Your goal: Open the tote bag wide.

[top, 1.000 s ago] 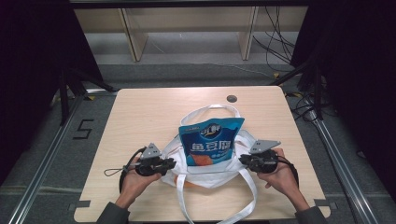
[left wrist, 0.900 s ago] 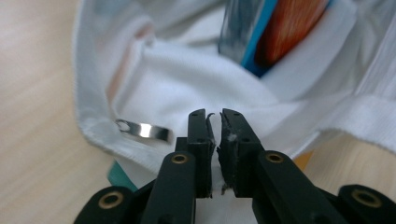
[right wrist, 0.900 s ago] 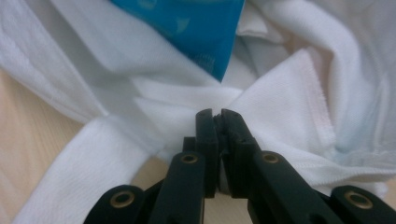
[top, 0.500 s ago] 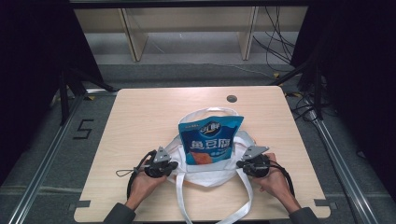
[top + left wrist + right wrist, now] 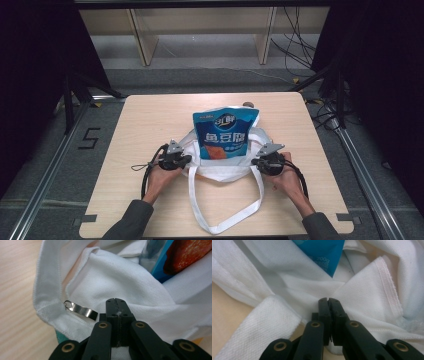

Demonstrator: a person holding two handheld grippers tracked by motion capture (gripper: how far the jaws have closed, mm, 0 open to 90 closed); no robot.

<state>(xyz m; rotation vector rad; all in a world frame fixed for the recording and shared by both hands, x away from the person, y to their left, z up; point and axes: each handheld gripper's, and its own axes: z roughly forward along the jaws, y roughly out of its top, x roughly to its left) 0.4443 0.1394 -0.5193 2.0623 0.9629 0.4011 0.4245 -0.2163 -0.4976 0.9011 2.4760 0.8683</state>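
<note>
A white cloth tote bag [image 5: 220, 172] lies on the wooden table [image 5: 150, 120], and a blue snack pouch [image 5: 222, 135] stands upright in its mouth. My left gripper [image 5: 189, 160] is at the bag's left edge. In the left gripper view the left gripper [image 5: 117, 300] has its jaws pressed together, pinching the white cloth [image 5: 120, 280], whose folds run out from the tips. My right gripper [image 5: 254, 161] is at the bag's right edge. The right gripper [image 5: 328, 299] is likewise shut on gathered cloth [image 5: 362, 290] below the pouch's corner [image 5: 324, 255].
The bag's long handles [image 5: 225, 220] loop toward the table's front edge between the person's forearms. A small metal clip [image 5: 81, 310] sticks out of the hem beside the left jaws. A dark round object [image 5: 246, 104] sits behind the pouch. Cables [image 5: 145, 172] trail from both grippers.
Both hands have moved inward and lower, up against the bag's two sides. Their jaws have closed on the cloth. The pouch stands a little more upright.
</note>
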